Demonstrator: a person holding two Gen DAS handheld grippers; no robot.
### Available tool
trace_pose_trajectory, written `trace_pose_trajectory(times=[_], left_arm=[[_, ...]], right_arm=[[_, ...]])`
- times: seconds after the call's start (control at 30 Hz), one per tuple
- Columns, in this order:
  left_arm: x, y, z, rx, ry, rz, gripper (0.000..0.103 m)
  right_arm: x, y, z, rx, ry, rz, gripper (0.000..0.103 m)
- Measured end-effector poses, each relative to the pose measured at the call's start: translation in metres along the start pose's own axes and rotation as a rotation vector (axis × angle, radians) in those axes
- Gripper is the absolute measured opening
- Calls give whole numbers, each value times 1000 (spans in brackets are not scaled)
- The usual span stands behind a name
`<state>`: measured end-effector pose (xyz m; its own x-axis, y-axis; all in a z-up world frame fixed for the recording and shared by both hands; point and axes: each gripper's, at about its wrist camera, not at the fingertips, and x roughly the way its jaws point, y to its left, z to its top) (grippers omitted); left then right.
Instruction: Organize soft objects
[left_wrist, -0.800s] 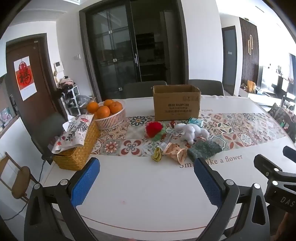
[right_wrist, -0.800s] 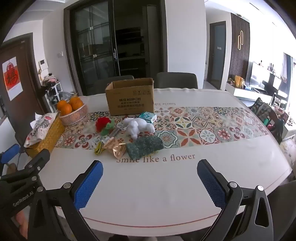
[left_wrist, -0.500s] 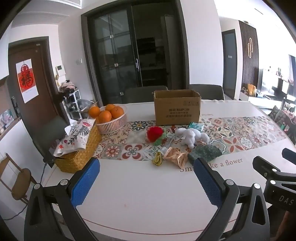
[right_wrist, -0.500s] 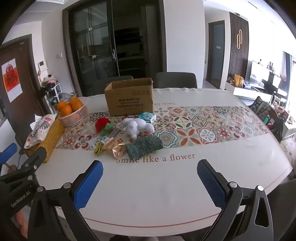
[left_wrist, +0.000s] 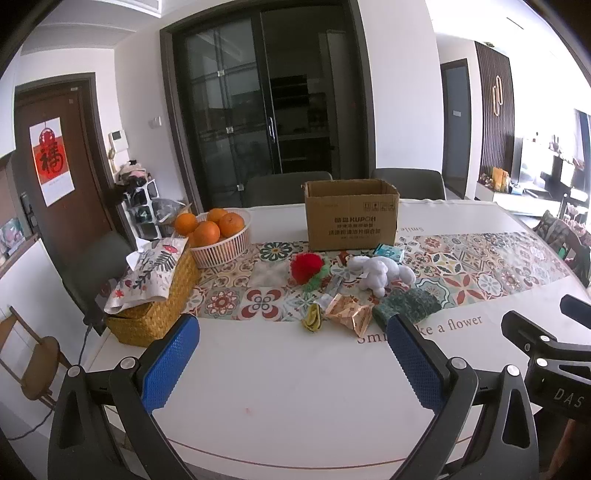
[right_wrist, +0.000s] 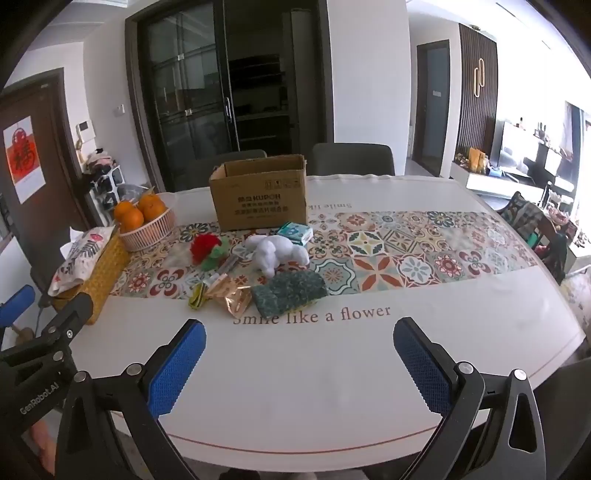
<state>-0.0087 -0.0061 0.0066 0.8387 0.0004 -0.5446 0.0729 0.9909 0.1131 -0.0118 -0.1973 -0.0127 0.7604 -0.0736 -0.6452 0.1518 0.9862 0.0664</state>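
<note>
1. My left tongs and right tongs both gape wide with nothing in them, held over the near edge of the table.
2. The soft things lie clustered mid-table in front of the cardboard box: white plush toy, red pompom, green sponge cloth, crinkly gold wrapper.
3. I judge them all light and squashy. I'd pinch the plush across its body, the cloth at a folded edge.
4. The wrapper looks slippery; I'd grip it at its bunched middle.
</note>
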Motion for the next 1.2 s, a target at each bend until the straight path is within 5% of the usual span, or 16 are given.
trace_pose_trajectory(times=[1.2], left_arm=[[4, 4, 0, 3, 6, -9, 103]], right_arm=[[2, -1, 2, 4, 1, 0, 103]])
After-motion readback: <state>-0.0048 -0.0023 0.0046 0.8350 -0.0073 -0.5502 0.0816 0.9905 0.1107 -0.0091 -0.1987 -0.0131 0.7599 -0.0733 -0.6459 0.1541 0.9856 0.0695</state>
